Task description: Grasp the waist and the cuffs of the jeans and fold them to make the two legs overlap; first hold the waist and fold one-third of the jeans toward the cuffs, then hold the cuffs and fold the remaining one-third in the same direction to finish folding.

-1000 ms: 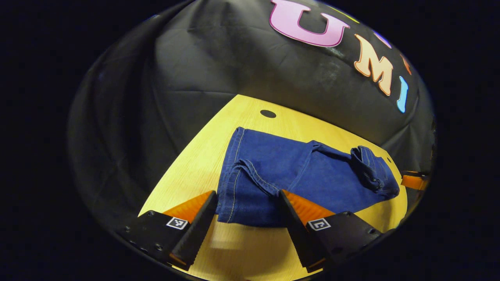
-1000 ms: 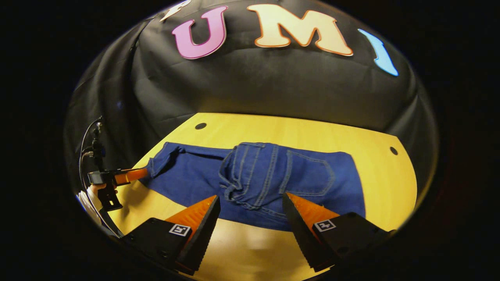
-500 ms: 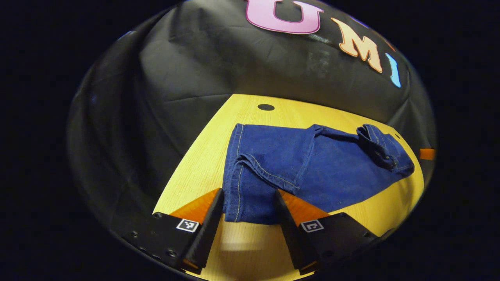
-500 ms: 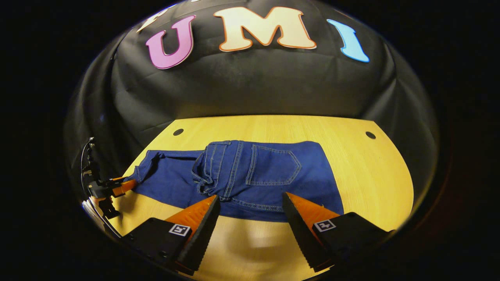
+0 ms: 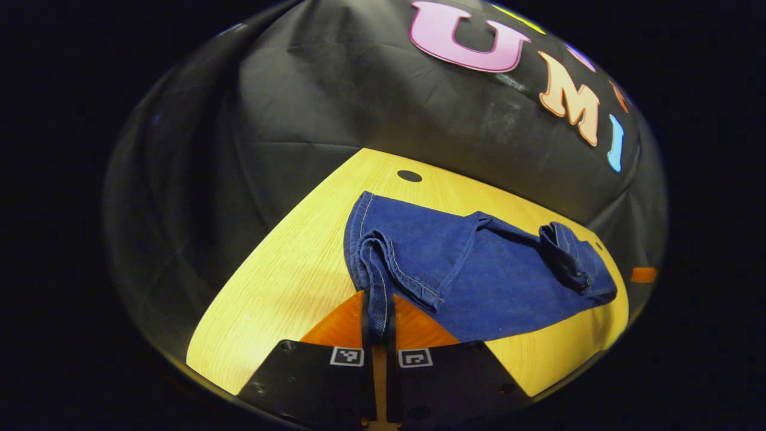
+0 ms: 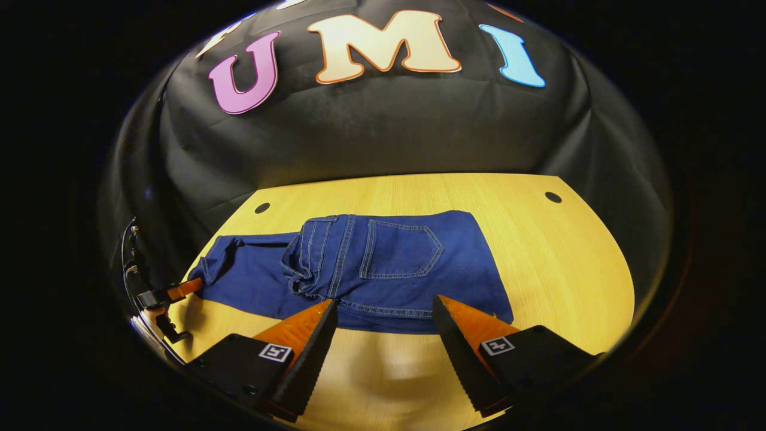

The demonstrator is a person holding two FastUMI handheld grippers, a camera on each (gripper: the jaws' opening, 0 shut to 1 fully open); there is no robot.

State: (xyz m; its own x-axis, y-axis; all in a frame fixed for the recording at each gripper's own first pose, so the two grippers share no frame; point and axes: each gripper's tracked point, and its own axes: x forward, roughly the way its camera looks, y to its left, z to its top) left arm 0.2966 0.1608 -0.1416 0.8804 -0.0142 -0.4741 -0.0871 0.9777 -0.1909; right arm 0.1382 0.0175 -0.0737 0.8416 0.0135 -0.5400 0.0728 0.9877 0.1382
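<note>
Dark blue jeans (image 5: 479,275) lie lengthwise on the yellow wooden table (image 5: 287,275). My left gripper (image 5: 378,302) is shut on the near cuff (image 5: 376,269), and the hem is pinched upright between its fingers. The waist end (image 5: 571,260) lies folded over the legs at the far right. In the right gripper view the folded waist part with its back pocket (image 6: 401,257) faces up. My right gripper (image 6: 383,308) is open just in front of the jeans' near edge, with nothing between its fingers. The left gripper (image 6: 179,288) shows far left at the cuff end.
The table has small dark holes (image 5: 410,175) (image 6: 262,208) (image 6: 553,197) near its back corners. Black cloth hangs close behind and beside it. A hand (image 6: 149,311) and a cable show at the far left of the right gripper view.
My left gripper has gone from open around the cuff to shut on it, bunching the hem. My right gripper stays open and has drawn back a little from the waist fold.
</note>
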